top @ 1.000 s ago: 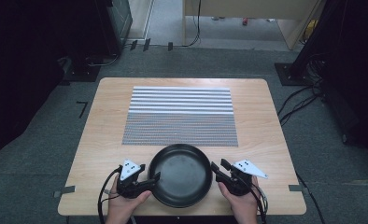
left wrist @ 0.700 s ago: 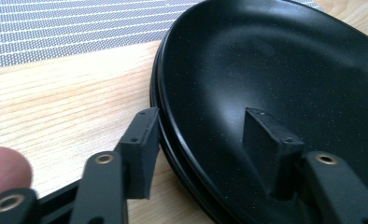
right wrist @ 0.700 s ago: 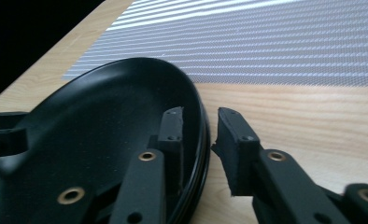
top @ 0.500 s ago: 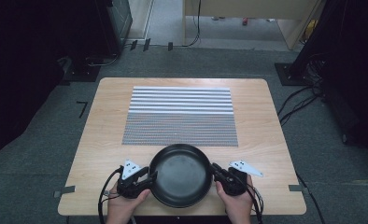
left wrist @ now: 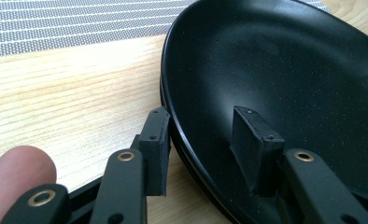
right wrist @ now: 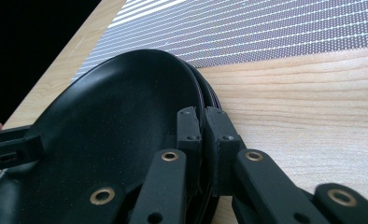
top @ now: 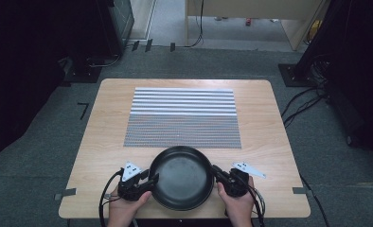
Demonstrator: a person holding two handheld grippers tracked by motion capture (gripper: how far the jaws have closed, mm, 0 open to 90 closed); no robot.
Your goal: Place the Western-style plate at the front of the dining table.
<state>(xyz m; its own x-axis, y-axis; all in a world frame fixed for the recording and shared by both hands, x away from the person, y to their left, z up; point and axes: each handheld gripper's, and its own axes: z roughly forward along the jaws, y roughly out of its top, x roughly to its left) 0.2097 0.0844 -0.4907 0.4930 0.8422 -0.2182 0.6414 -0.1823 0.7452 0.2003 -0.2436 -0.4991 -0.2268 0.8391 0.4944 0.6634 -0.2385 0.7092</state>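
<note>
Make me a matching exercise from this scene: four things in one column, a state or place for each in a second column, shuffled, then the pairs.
Things
1. left gripper
2. right gripper
3. black pan
4. striped mat

States or places
A. lies flat beyond the pan
B. fingers apart, straddling the rim
C. near table edge, between both grippers
D. fingers pinched shut on the rim

Pairs: 1-B, 2-D, 3-C, 4-A

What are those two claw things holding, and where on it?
A black pan. The right gripper is shut on its rim. The left gripper straddles the opposite rim, one jaw outside and one inside with a gap, so not yet clamped.
</note>
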